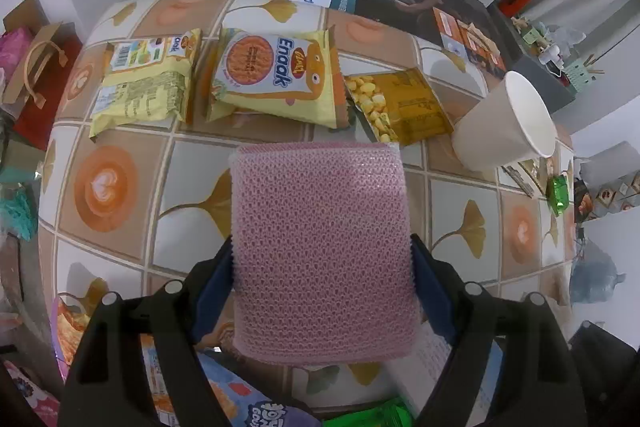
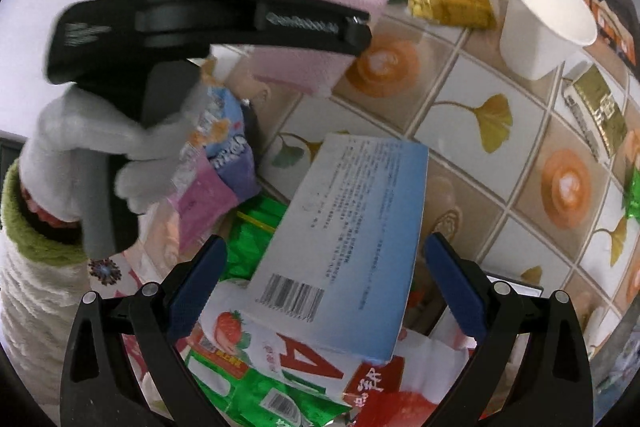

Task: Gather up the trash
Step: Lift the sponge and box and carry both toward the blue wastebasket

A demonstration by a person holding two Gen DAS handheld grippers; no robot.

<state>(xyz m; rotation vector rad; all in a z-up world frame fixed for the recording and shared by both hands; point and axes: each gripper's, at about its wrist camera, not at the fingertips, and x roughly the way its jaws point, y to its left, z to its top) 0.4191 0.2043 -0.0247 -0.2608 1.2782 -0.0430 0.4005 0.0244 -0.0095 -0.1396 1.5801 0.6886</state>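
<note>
Patterned tablecloth (image 1: 120,251) — a paper gift bag (image 1: 36,75) beside it.

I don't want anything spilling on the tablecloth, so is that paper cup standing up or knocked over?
Standing upright. The paper cup rests on its narrow base with its open mouth facing up, and what shows of its inside looks plain white.

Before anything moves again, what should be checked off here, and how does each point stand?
1. Left claw grips the pink sponge: ok, both blue pads sit on its sides.
2. Right claw has released the blue-and-white box: ok, there are gaps between the pads and the box.
3. Box is settled on the trash pile: cannot tell, it lies tilted.
4. Paper cup is standing safely: not ok, it leans.
5. Table is free of wrappers: not ok, the Enaok packet and corn packet remain.
</note>
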